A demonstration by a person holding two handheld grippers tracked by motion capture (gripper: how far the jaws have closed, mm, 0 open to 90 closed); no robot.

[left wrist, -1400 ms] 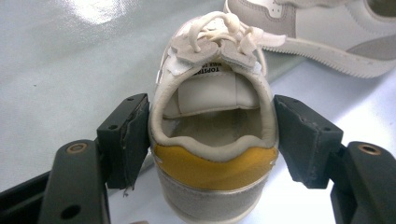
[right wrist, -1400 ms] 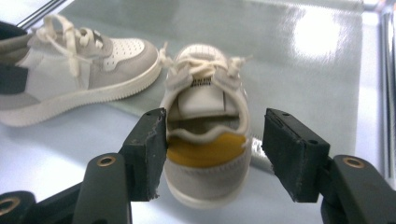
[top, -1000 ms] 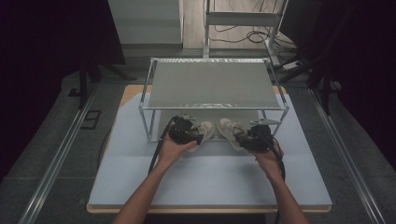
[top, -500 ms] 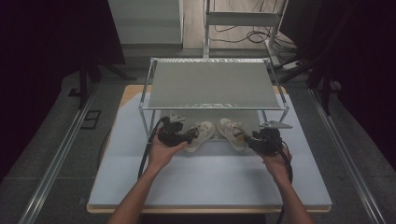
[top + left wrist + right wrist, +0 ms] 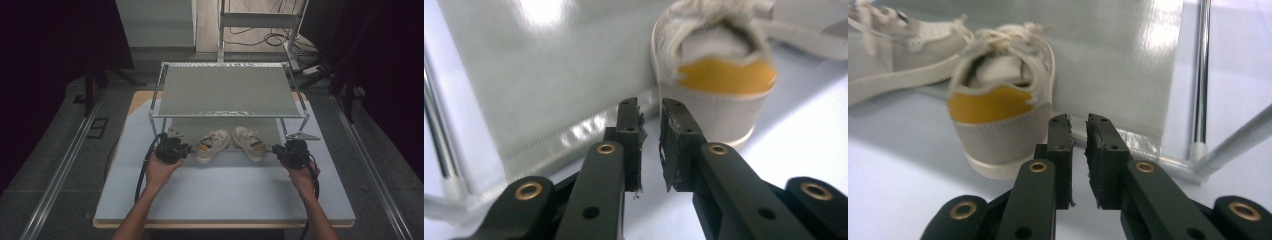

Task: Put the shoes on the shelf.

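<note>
Two cream sneakers with yellow heel linings lie side by side at the front of the metal rack point(image 5: 227, 90), the left shoe point(image 5: 212, 145) and the right shoe point(image 5: 250, 142), toes toward the rack. My left gripper point(image 5: 186, 148) sits just left of the left shoe; its jaws point(image 5: 651, 107) have just been closing, with a thin slit and nothing between them, beside the heel point(image 5: 719, 80). My right gripper point(image 5: 276, 149) sits just right of the right shoe point(image 5: 998, 115); its jaws point(image 5: 1078, 122) have also just been closing on nothing.
The rack's low grey plate point(image 5: 272, 131) and thin chrome legs point(image 5: 1200, 75) stand close behind both grippers. The white mat point(image 5: 225, 195) stretches toward the person. Cables trail from each gripper along the forearms. Dark floor and rails flank the table.
Both hands have drawn outward from the shoes, the left gripper to the left and the right gripper to the right. The sneakers stay lying at the rack's front.
</note>
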